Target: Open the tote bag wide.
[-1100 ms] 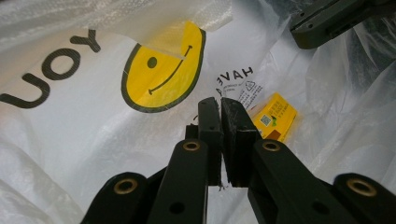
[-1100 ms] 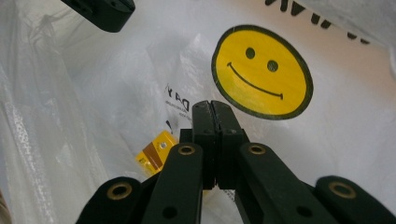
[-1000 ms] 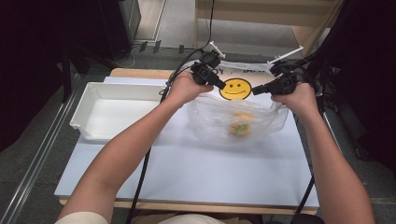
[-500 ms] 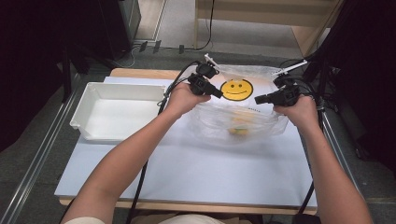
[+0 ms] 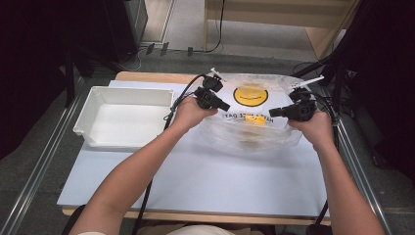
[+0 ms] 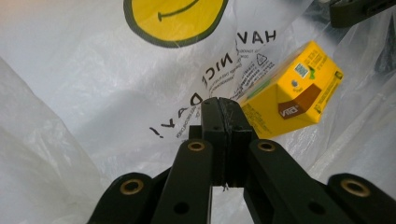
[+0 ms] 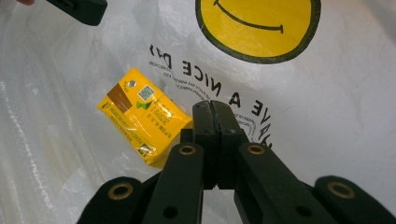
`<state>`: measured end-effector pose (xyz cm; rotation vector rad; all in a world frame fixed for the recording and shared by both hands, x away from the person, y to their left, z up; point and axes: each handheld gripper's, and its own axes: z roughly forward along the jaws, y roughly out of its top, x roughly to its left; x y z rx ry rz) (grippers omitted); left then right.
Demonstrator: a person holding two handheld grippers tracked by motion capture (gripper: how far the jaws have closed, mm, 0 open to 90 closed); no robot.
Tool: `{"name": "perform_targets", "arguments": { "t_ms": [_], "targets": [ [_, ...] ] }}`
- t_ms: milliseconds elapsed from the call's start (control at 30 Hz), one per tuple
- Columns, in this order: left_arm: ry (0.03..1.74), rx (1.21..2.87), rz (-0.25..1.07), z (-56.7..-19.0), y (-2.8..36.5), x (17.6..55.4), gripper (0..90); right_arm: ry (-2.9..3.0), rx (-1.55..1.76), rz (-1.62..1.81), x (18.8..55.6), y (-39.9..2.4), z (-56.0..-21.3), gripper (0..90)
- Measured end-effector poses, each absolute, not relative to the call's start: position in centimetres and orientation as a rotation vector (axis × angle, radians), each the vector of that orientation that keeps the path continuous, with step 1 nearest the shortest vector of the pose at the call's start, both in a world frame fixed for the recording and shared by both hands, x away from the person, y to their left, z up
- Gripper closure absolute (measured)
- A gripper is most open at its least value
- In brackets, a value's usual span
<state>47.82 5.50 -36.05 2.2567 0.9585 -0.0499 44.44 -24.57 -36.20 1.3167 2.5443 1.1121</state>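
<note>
A clear plastic bag with a yellow smiley face and black lettering lies slumped on the white table top. Inside it sits a yellow drink carton, lying tilted in the left gripper view and in the right gripper view. My left gripper is at the bag's left upper edge, its jaws pressed together on the thin film. At the right edge my right gripper is likewise shut on the bag. The two point toward each other across the bag.
An empty white tray stands on the table to the left of the bag. The white board stretches bare toward the front edge. Cables trail from both grippers. A metal rail runs along the right side.
Both hands have come down with the bag. It stood tall and stretched between the grippers a second ago and now sags flat on the table, the carton resting lower.
</note>
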Motion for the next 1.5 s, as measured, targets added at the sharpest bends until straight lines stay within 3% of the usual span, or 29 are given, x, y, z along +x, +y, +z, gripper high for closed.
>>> {"name": "perform_targets", "arguments": {
  "t_ms": [1500],
  "targets": [
    [1.036,2.230,-0.020,-41.7,8.6,47.8,89.4,2.366,1.549,1.128,41.5,-28.0,-42.3,90.0]
  ]
}}
